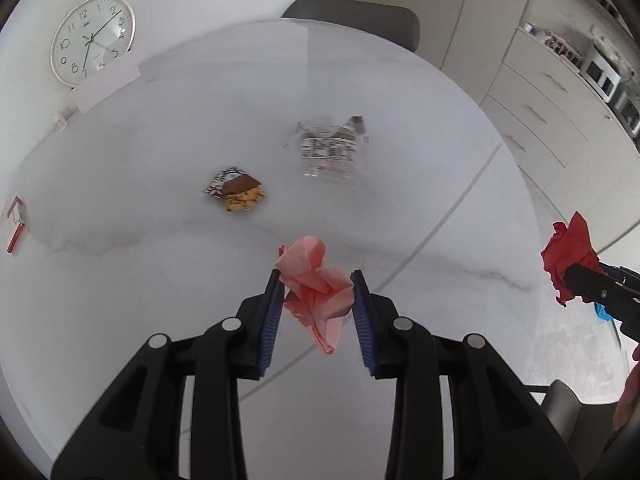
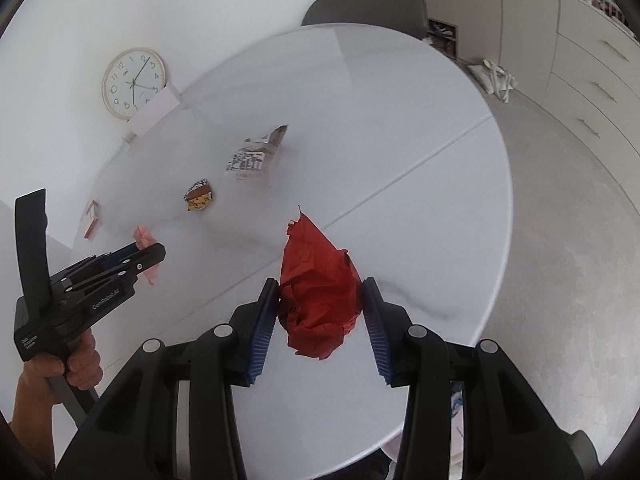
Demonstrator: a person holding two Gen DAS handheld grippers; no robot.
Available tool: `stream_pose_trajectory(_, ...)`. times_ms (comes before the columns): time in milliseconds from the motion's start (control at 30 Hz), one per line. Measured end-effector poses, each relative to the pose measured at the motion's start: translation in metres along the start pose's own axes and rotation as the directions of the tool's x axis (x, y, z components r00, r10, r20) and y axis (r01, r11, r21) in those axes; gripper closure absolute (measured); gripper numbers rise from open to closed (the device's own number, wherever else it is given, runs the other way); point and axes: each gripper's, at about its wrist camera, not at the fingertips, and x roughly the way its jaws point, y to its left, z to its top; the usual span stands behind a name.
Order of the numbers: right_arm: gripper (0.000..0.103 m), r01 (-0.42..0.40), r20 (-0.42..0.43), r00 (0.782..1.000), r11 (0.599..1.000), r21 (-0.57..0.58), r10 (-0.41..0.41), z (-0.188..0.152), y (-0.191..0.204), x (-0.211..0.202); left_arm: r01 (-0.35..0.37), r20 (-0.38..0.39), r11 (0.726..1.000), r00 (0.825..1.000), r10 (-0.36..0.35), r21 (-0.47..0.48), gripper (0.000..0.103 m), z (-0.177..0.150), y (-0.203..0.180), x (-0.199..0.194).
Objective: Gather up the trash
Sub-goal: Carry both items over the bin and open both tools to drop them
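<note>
My left gripper (image 1: 315, 280) is shut on a crumpled pink paper (image 1: 316, 292), held above the white round table (image 1: 160, 152). My right gripper (image 2: 320, 290) is shut on a crumpled red paper (image 2: 318, 292), also lifted off the table. In the left wrist view the right gripper (image 1: 576, 276) shows at the right edge with the red paper (image 1: 568, 252). Seen from the right wrist, the left gripper (image 2: 154, 254) pinches the pink paper (image 2: 144, 236) at the left. A brown snack wrapper (image 1: 236, 194) and a clear labelled plastic packet (image 1: 330, 152) lie on the table beyond.
A small red-and-white box (image 1: 16, 224) lies at the table's left edge. A wall clock (image 1: 93, 39) and a white card (image 1: 106, 86) lean at the back left. A grey chair (image 1: 356, 16) stands behind the table, with white drawers (image 1: 552, 112) to the right. A hand (image 2: 80, 364) holds the left gripper.
</note>
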Motion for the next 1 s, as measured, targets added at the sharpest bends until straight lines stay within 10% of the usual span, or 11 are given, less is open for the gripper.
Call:
stream_pose_trajectory(300, 0.060, 0.168, -0.016, 0.986, 0.978, 0.126, -0.167, -0.101, -0.083, -0.062, 0.182, -0.048, 0.961, 0.983, -0.176, 0.211, 0.069, -0.057, -0.126, -0.030)
stream_pose_trajectory(600, 0.056, 0.161, -0.110, 0.985, 0.953, 0.258, -0.136, -0.164, -0.153, -0.019, 0.238, -0.106, 0.917, 0.971, -0.215, 0.321, 0.069, -0.086, -0.201, -0.032)
stream_pose_trajectory(733, 0.028, 0.207, -0.171, 0.971, 0.940, 0.270, -0.165, -0.181, -0.178, 0.016, 0.231, -0.127, 0.911, 0.972, -0.199, 0.343, 0.069, -0.094, -0.215, -0.027)
stream_pose_trajectory(1000, 0.016, 0.225, -0.171, 0.968, 0.934, 0.278, -0.182, -0.189, -0.197, 0.002, 0.226, -0.171, 0.895, 0.970, -0.171, 0.384, 0.069, -0.110, -0.247, -0.014)
